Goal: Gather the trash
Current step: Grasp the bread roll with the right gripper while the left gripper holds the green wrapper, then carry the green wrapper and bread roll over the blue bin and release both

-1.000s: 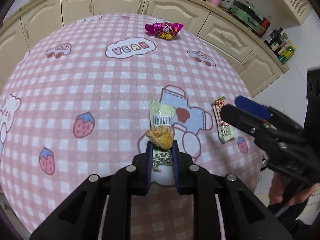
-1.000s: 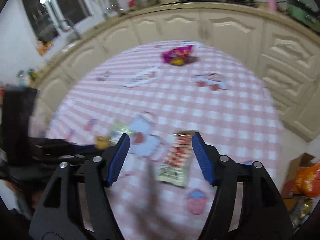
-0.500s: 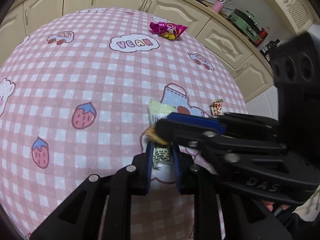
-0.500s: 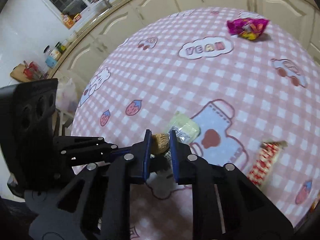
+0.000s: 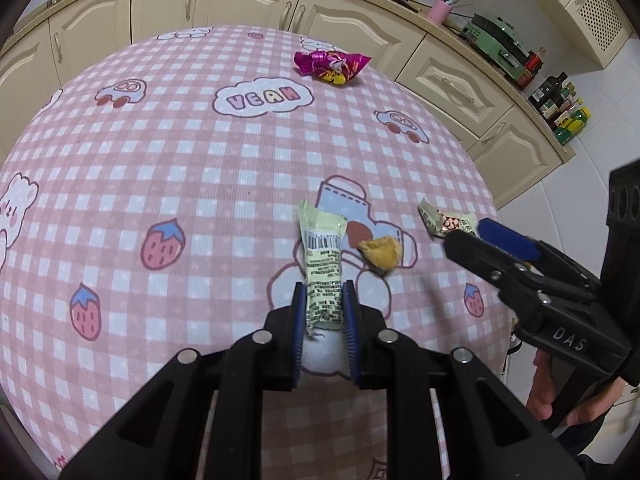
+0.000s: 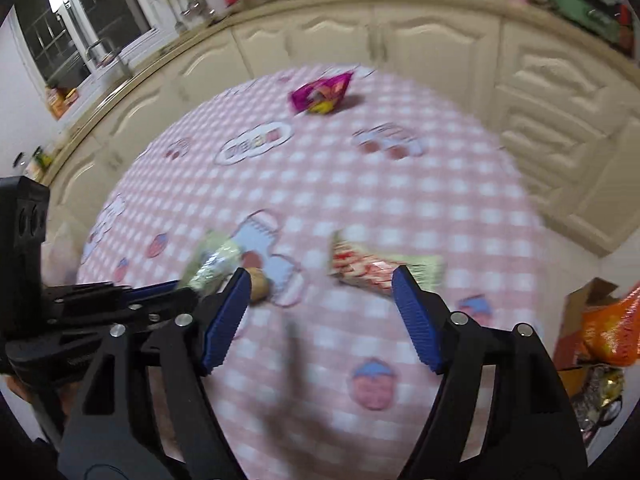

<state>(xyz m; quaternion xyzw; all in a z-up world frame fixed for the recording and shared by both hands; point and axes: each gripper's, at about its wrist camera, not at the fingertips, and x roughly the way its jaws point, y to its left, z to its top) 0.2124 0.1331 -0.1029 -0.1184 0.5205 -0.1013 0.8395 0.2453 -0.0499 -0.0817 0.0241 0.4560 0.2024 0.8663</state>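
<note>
My left gripper (image 5: 323, 304) is shut on the near end of a pale green wrapper (image 5: 322, 256) with a barcode, which stretches away over the pink checked tablecloth (image 5: 180, 168). A brown crumbly bit (image 5: 380, 254) lies loose on the cloth just right of that wrapper. My right gripper (image 6: 320, 300) is blurred, its jaws are opening wide and nothing is between the pads. A red-and-white wrapper (image 6: 372, 266) lies just beyond its fingertips, and the brown bit (image 6: 258, 284) sits by its left finger. In the left wrist view the right gripper (image 5: 468, 234) reaches in beside the red-and-white wrapper (image 5: 444, 220).
A crumpled magenta snack bag (image 5: 330, 66) lies at the far side of the table. Cream cabinets (image 5: 240, 4) curve around behind. An orange bag (image 6: 608, 332) and a cardboard box sit on the floor at the right. A hand (image 5: 540, 400) holds the right gripper.
The right gripper swung over, shut on the brown bit at the green wrapper, then drew back right and opened. The bit now lies on the cloth beside the wrapper.
</note>
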